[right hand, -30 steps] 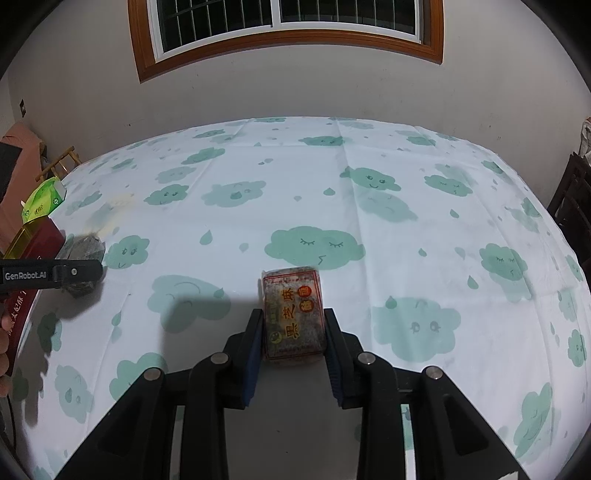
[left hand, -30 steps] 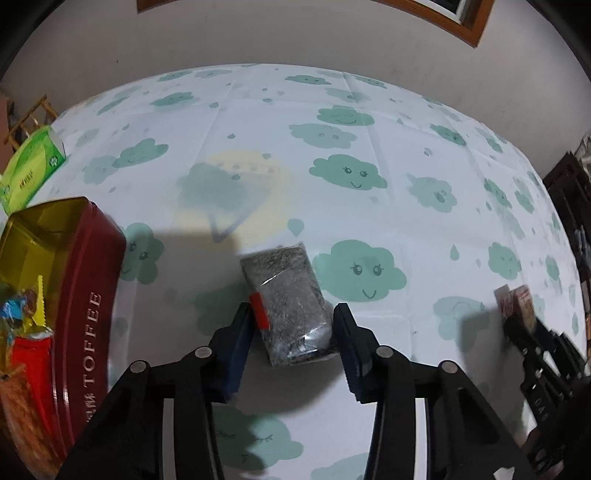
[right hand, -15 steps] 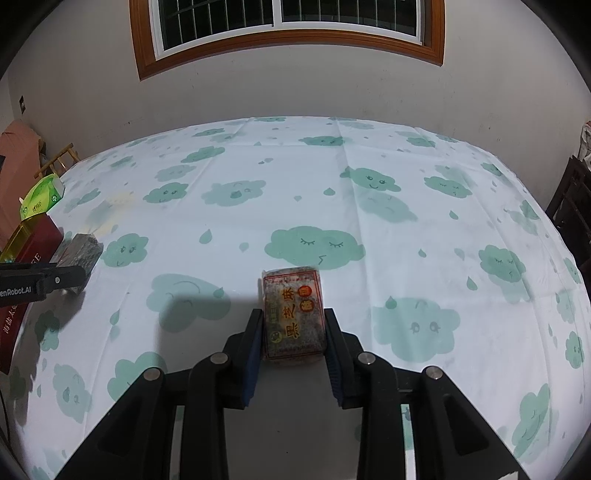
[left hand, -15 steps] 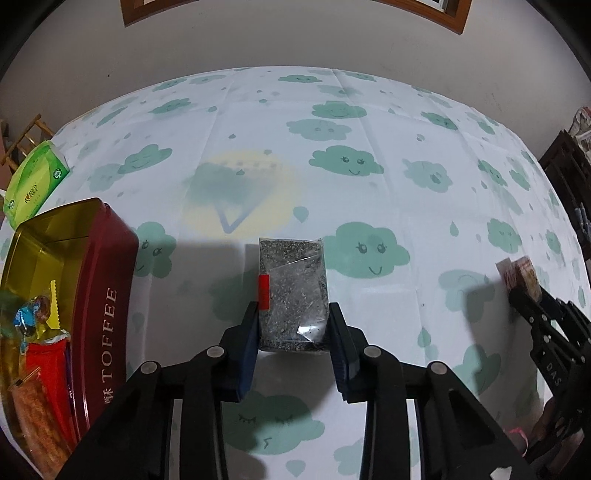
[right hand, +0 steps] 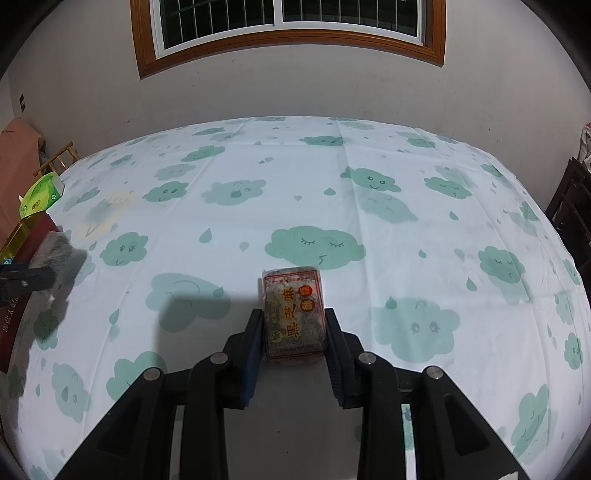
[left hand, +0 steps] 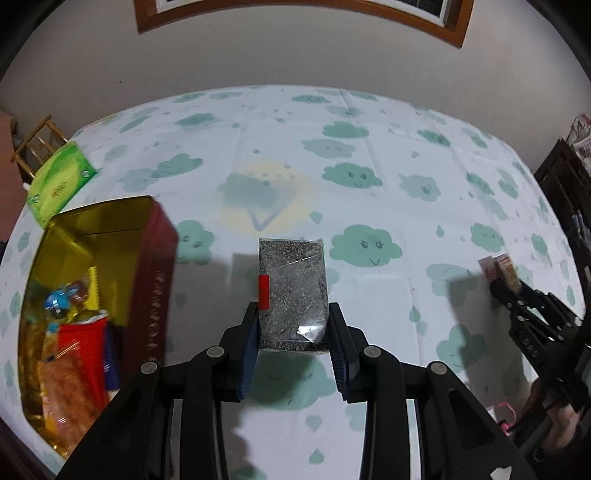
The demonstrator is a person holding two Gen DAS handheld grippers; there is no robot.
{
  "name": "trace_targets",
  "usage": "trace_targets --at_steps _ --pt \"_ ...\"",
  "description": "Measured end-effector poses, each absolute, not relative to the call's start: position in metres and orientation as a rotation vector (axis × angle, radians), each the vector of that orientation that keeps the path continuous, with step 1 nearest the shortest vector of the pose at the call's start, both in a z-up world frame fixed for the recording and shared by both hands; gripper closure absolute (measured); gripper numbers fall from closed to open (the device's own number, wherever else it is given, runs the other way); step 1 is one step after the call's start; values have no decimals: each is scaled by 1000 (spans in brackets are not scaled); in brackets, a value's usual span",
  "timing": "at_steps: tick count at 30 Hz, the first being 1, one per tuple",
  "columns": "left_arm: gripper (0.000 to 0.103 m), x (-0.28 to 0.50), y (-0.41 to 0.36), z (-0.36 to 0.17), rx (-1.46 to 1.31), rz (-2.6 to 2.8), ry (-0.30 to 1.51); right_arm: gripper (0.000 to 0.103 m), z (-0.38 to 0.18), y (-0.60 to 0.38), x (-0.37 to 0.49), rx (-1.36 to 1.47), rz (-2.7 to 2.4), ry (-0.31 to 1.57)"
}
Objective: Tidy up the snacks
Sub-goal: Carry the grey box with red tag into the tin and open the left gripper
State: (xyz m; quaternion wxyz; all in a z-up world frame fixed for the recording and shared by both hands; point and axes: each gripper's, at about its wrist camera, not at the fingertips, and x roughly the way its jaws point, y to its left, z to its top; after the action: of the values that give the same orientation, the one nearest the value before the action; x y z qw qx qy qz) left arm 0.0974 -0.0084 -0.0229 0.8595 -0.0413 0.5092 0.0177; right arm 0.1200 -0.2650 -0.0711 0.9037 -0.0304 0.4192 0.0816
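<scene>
My left gripper (left hand: pixel 293 310) is shut on a clear packet of grey speckled snack (left hand: pixel 291 291) with a red tab, held off the cloud-print tablecloth. Left of it stands an open red toffee tin (left hand: pixel 99 218) with a gold inside and several snack packets (left hand: pixel 74 332) in it. My right gripper (right hand: pixel 293 325) is shut on a small packet with red and yellow print (right hand: pixel 293 310), low over the cloth; whether it touches the cloth I cannot tell. From the right wrist view, the left gripper (right hand: pixel 26 280) and its grey packet (right hand: pixel 59 254) hang blurred beside the tin (right hand: pixel 26 236).
A green tissue box (left hand: pixel 59 177) lies beyond the tin near the table's far left edge. A wooden chair (left hand: pixel 33 144) stands past that corner. Dark furniture (right hand: pixel 576 206) stands off the right edge. A wall with a window (right hand: pixel 288 22) runs behind the table.
The left jaws closed on the grey packet, then lifted it off the cloth and carried it toward the tin. The right gripper and its packet stayed still.
</scene>
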Motion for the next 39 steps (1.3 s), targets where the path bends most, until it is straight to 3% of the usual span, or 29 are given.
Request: trace_targets --at_steps 13,25,39 --pt "72 67 49 7 -87 134 1032 71 -72 -265 120 -63 168 866" --pt "72 53 115 -4 -127 292 1029 71 -72 -265 120 -68 168 866" --pt "72 54 128 -23 -88 325 1063 71 -73 -266 120 -77 165 866"
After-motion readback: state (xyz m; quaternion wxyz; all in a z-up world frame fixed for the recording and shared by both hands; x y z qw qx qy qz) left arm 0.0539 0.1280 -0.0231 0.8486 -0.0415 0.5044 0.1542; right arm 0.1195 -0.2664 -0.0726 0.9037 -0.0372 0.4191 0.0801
